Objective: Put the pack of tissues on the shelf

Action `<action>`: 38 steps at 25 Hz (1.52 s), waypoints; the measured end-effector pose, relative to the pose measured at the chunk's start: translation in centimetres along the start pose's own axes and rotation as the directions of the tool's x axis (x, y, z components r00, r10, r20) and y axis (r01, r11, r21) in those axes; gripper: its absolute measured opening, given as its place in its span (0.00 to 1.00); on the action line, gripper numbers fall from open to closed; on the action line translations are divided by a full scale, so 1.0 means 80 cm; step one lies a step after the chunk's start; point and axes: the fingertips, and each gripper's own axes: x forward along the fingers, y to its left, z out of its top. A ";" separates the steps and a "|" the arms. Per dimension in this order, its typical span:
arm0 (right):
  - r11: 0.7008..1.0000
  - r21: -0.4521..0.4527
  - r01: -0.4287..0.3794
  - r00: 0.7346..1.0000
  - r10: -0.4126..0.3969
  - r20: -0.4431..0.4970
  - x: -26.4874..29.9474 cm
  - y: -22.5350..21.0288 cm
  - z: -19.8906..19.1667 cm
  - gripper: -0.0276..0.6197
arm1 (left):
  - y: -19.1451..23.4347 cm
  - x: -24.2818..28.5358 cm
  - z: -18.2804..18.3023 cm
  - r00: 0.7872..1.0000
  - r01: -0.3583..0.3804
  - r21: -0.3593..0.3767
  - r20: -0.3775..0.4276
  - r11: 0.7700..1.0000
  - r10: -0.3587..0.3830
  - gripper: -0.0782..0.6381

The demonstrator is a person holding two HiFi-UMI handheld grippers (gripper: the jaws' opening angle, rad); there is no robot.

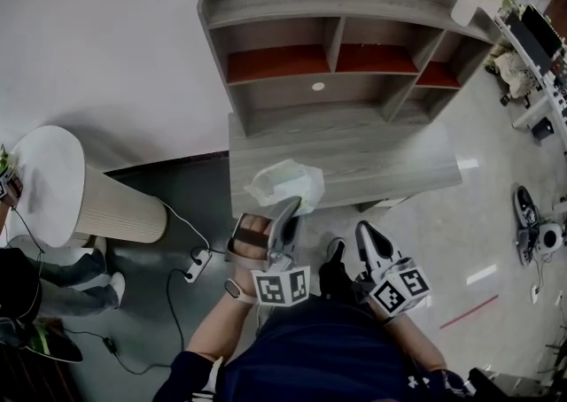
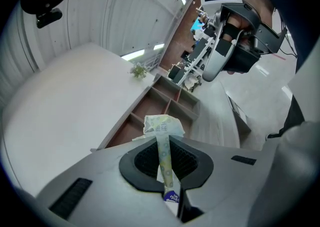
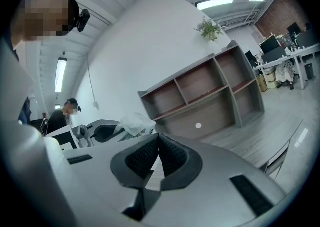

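The left gripper's [image 2: 165,147] jaws pinch the seemingly light, squashy pack of tissues [image 1: 285,183] by its wrapper edge, shelf [image 1: 354,81] at twelve o'clock; the right gripper's [image 3: 157,143] jaws meet empty.

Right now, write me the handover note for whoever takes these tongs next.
Left tongs: shut on the pack of tissues, pinching a thin edge of it.
Right tongs: shut, nothing in them, low beside the left.
Pack: over the front edge of the desk, short of the shelf.
Done: pack gripped.
Left: carry it forward onto the shelf, then release.
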 end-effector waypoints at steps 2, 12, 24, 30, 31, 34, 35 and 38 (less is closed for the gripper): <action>1.000 0.004 -0.014 1.000 0.014 0.006 0.010 -0.001 0.004 0.06 | 0.003 0.005 -0.003 1.000 -0.004 0.003 -0.004 1.000 0.004 0.15; 0.993 -0.015 -0.115 0.993 0.115 -0.008 0.078 -0.020 0.037 0.06 | 0.032 0.055 -0.005 0.999 -0.028 0.012 -0.040 1.000 0.028 0.15; 0.984 0.022 -0.179 0.983 0.180 -0.028 0.138 -0.094 0.072 0.06 | 0.040 0.148 0.011 0.994 -0.015 0.004 -0.105 1.000 0.016 0.15; 0.978 0.041 -0.205 0.978 0.206 -0.020 0.157 -0.131 0.092 0.06 | 0.048 0.180 0.018 0.986 -0.038 0.070 -0.159 0.997 0.048 0.15; 0.977 0.045 -0.209 0.978 0.210 -0.019 0.160 -0.136 0.094 0.06 | 0.050 0.184 0.018 0.984 -0.042 0.077 -0.170 0.996 0.055 0.15; 0.974 0.057 -0.221 0.975 0.223 -0.024 0.170 -0.152 0.100 0.06 | 0.056 0.197 0.019 0.978 -0.055 0.085 -0.195 0.995 0.071 0.15; 0.972 0.060 -0.227 0.973 0.229 -0.027 0.173 -0.156 0.101 0.06 | 0.057 0.202 0.019 0.977 -0.058 0.082 -0.202 0.995 0.074 0.15; 0.967 0.065 -0.248 0.967 0.251 -0.033 0.181 -0.166 0.105 0.06 | 0.059 0.213 0.018 0.971 -0.064 0.075 -0.226 0.995 0.079 0.15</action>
